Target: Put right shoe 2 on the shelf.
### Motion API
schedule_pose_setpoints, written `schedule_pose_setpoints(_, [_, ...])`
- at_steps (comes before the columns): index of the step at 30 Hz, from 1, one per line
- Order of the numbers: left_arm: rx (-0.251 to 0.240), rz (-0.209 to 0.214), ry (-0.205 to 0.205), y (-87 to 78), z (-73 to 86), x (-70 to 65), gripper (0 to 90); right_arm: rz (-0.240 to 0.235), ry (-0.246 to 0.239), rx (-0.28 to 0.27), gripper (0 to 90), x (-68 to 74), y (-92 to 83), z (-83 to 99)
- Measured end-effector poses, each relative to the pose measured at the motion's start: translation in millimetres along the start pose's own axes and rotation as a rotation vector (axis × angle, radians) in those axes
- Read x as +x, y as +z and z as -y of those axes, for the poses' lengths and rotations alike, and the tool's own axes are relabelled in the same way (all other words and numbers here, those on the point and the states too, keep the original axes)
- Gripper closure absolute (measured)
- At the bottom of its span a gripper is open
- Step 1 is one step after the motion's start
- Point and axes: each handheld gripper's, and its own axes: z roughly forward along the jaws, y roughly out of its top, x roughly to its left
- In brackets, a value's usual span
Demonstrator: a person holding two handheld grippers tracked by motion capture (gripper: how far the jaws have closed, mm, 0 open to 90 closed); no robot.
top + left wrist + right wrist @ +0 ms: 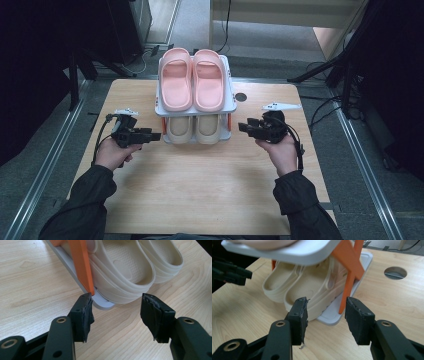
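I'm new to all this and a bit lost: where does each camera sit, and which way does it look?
High view: above the table, looking forward and down on the shoe rack; forearms, both hands.
Left gripper view: on the left gripper, looking along its open jaws at the beige slippers.
Right gripper view: on the right gripper, facing the same slippers from the rack's other side.
Shared: both gripper views show the beige slippers.

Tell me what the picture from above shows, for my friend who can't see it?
A small two-shelf shoe rack stands on a wooden table, with pink slippers on top and cream slippers underneath. A person's hands hold a black claw on each side of it, the left claw and right claw both pointing at the bottom shelf, holding nothing.
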Motion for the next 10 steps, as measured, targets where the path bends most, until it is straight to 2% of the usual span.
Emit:
schedule_pose_setpoints(7, [-0.005,0.017,-0.006,0.9,-0.3,-1.7,40.4,-0.024,-0.002,0.007,51.6,1.7,6.6,20.7])
schedule_pose_setpoints(10, [-0.01,0.003,-0.014,2.5,-0.6,-2.8,41.2,-0.038,-0.003,0.006,50.6,1.8,7.8,25.5])
